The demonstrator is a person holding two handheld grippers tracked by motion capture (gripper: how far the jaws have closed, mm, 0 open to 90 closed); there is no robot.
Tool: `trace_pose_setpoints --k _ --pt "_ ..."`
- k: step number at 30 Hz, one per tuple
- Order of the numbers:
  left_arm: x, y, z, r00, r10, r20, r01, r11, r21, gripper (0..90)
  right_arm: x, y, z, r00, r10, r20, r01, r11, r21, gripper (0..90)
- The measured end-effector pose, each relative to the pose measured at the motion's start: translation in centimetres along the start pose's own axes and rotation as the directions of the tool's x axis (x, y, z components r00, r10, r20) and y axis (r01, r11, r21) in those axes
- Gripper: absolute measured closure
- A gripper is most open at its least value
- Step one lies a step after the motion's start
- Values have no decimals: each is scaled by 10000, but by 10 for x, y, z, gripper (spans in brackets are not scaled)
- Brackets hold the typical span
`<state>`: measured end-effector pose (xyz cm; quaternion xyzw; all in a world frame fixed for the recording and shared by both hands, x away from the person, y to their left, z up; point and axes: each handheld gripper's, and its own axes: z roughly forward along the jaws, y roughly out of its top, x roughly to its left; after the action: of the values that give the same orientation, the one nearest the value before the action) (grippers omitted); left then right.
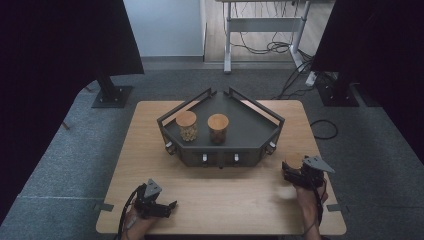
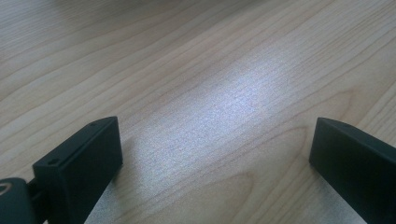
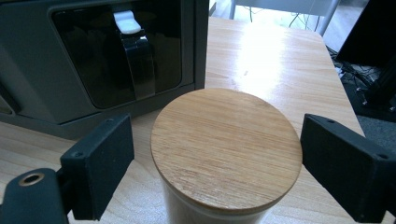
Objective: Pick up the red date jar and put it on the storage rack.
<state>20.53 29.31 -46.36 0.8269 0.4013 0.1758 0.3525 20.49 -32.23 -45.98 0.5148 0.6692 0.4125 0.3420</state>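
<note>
**Jar between parted jaws, grip not yet made**

Nearest the lens, in the right gripper view, a wooden-lidded jar stands on the worktop just in front of the dark corner rack, beside the rack's front panel. From above, that jar sits at the rack's right end, half hidden by the right gripper. Two more lidded jars stand side by side on the rack's shelf — a paler one and a darker one.

The right gripper has its jaws released, one on each side of the lid, with a gap showing on both sides; nothing is clamped. The left gripper rests near the worktop's front edge, well apart from the rack, and its jaws stand wide over bare wood, holding nothing.

Risks, as I judge them: the jaws sit level with the lid, so closing here may grab only the lid — it could lift off. An uneven closing could also push the jar against the rack.
</note>
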Motion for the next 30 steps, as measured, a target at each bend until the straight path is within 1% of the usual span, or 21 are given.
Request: trace_pose_setpoints --k 6,19,28,30 --pt "0 0 0 10000 1 1 -1 10000 -1 23 0 0 2 10000 -29 -18 29 10000 90 108" --pt "0 0 0 10000 -1 1 1 10000 -2 23 -2 -3 7 9999 126 41 -128 9994 335 132" --pt "0 0 0 10000 -5 1 5 10000 -3 23 -5 -3 10 9997 231 -103 -226 9986 486 215" --pt "0 0 0 10000 -3 0 3 10000 -2 23 -3 -3 10 9998 213 -26 -211 9985 506 233"
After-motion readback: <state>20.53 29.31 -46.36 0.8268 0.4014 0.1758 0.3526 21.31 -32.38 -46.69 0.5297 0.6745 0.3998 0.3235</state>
